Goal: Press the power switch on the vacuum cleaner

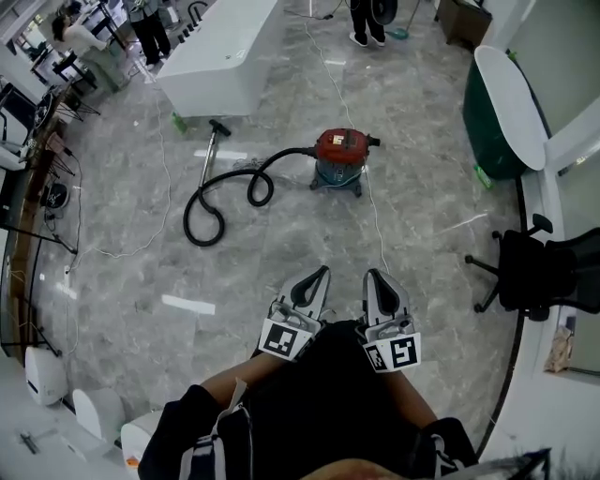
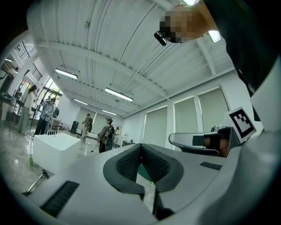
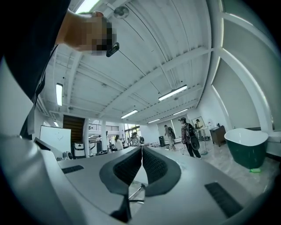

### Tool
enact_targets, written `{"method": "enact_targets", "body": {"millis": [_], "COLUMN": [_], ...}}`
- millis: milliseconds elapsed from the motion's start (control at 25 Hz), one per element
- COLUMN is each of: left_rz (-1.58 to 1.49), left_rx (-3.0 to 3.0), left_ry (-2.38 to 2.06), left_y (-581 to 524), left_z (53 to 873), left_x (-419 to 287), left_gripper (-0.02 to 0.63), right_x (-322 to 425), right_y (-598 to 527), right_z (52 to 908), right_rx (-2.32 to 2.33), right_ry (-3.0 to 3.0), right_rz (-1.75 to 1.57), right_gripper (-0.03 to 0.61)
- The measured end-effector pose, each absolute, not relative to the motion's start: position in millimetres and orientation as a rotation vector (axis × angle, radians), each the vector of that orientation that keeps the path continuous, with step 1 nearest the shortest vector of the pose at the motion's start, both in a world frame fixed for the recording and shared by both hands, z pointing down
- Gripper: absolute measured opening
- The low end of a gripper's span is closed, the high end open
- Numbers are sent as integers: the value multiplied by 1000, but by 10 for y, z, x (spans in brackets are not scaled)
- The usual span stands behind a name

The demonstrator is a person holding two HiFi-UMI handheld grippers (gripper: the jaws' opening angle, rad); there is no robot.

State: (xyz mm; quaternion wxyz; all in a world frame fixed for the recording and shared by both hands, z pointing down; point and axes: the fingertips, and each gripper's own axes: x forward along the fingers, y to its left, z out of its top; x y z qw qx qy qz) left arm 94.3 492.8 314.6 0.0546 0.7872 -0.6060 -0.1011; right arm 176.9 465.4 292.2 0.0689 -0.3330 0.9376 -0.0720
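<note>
A red-topped vacuum cleaner (image 1: pixel 339 159) on a grey drum stands on the marble floor well ahead of me. Its black hose (image 1: pixel 220 200) loops to the left and ends in a metal wand (image 1: pixel 213 150). My left gripper (image 1: pixel 322 273) and right gripper (image 1: pixel 372 276) are held close to my body, side by side, far short of the vacuum. Both are shut with nothing between their jaws. In the left gripper view the gripper (image 2: pixel 141 145) tilts up toward the ceiling, and in the right gripper view the gripper (image 3: pixel 141 148) does the same. The power switch cannot be made out.
A white counter (image 1: pixel 220 52) stands beyond the vacuum at the back left. A dark green tub (image 1: pixel 502 108) sits at the right, with a black office chair (image 1: pixel 534 270) nearer. A white cord (image 1: pixel 373 211) trails across the floor. People (image 1: pixel 367 19) stand in the distance.
</note>
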Motion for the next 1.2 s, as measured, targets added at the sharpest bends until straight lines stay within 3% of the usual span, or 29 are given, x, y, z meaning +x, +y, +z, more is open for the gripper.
{"method": "enact_targets", "body": {"millis": [600, 1200], "left_rz": [-355, -312], "left_rx": [2358, 2424], "left_ry": [-1721, -1645], "left_y": [4520, 2648], "left_z": [3132, 3367], "left_x": [1046, 291], "left_gripper": [18, 18], "right_x": [1782, 1133], "right_y": [4417, 2532], "right_z": [3224, 3177], "right_rx": [-1025, -1194], "right_ry": [2902, 2812], "right_rz": [-355, -234], "right_gripper": [20, 20]}}
